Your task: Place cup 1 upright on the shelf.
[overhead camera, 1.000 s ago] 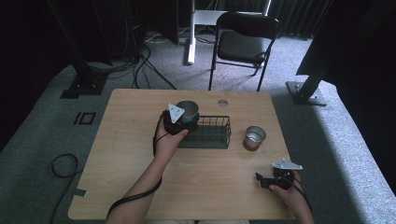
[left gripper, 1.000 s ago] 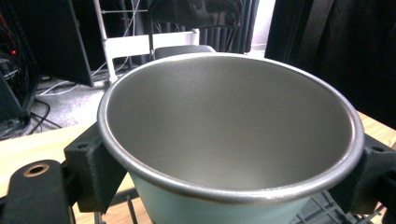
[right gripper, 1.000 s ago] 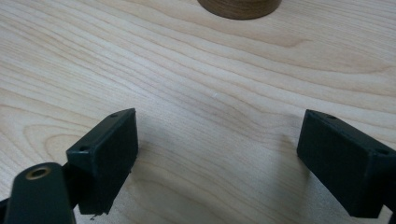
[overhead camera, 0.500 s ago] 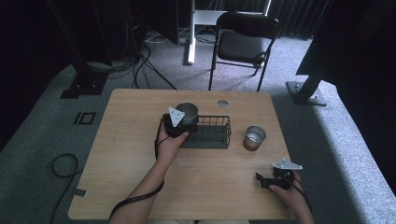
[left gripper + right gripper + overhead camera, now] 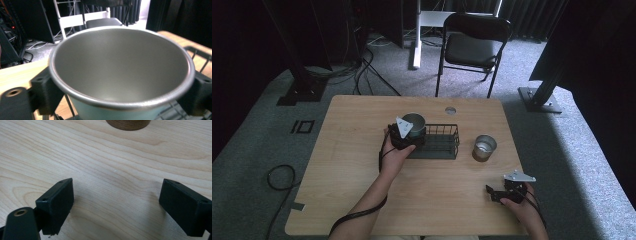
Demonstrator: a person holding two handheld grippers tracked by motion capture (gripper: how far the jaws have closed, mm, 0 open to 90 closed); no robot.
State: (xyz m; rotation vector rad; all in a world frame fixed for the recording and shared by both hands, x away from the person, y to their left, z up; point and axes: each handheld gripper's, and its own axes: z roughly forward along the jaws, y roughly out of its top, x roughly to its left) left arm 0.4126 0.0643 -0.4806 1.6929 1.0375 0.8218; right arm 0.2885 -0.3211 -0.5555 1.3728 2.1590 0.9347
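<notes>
My left gripper (image 5: 406,134) is shut on a steel cup (image 5: 414,123) with a pale teal outside, held upright at the left end of a black wire basket (image 5: 439,142). In the left gripper view the cup's empty bowl (image 5: 120,67) sits between my two jaws, with the basket wires (image 5: 200,58) at the right. I cannot tell whether the cup rests in the basket or hangs over it. My right gripper (image 5: 499,194) lies low at the table's front right, open, with only bare wood between its jaws (image 5: 116,187).
A second steel cup (image 5: 484,147) stands on the wooden table (image 5: 352,165) right of the basket. A round brownish base (image 5: 128,123) shows ahead of my right gripper. A small round hole cover (image 5: 450,110) sits near the far edge. A folding chair (image 5: 472,47) stands beyond the table.
My left gripper and its cup have shifted slightly right and nearer, toward the basket. The right gripper has stayed put.
</notes>
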